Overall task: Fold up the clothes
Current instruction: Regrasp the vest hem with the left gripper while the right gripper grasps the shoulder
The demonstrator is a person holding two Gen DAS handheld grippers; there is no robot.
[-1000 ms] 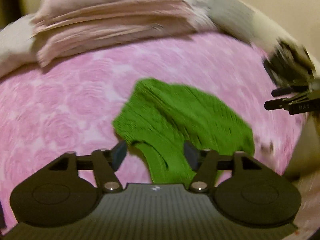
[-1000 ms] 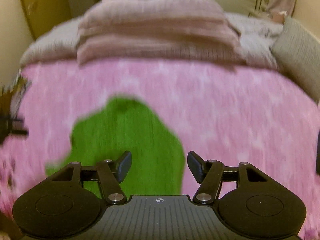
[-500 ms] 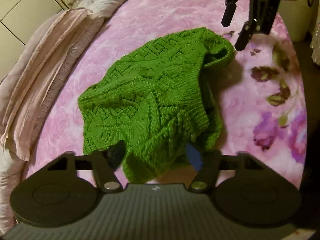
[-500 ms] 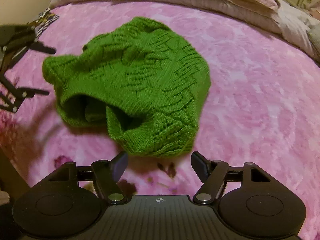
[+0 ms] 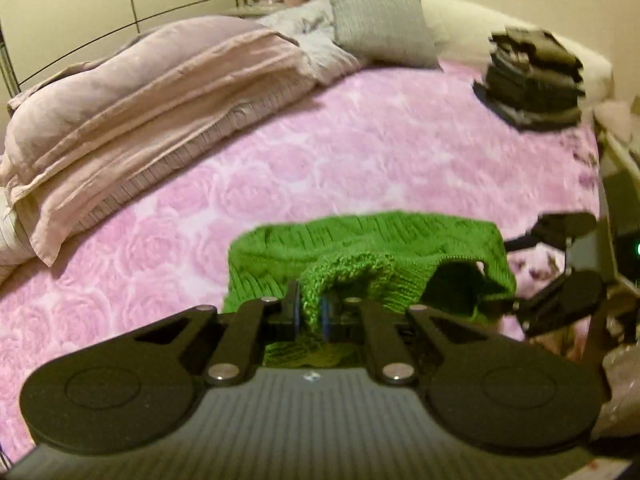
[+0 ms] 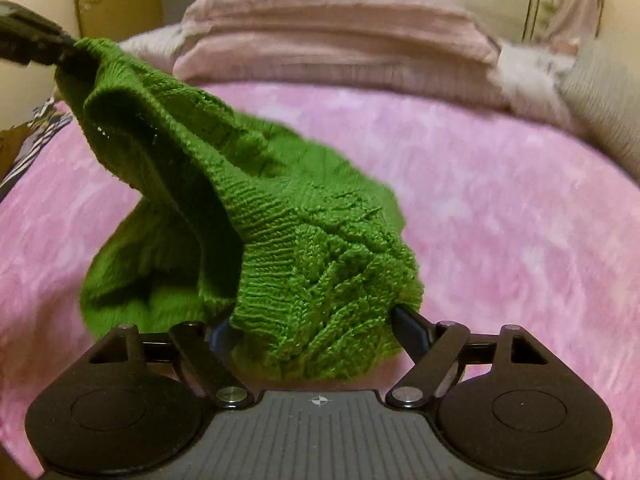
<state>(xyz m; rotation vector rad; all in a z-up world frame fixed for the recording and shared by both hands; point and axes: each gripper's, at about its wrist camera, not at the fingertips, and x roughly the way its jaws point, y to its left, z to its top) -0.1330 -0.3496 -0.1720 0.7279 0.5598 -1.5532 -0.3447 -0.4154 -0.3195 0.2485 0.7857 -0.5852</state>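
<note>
green sweater (image 5: 368, 248) is pinched by the closed left gripper (image 5: 310, 314); at six o'clock the right gripper (image 6: 312, 330), still opening, straddles a hem to be clamped next.

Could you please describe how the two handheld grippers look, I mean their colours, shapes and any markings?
Both look alike. The left gripper and right gripper are matte black, each with a ribbed grey base plate bearing a small round crosshair mark, two rounded lobes with embossed circles, silver pivot screws on angled link arms, and dark blue finger pads. No cables, hands or sleeves show.
</note>
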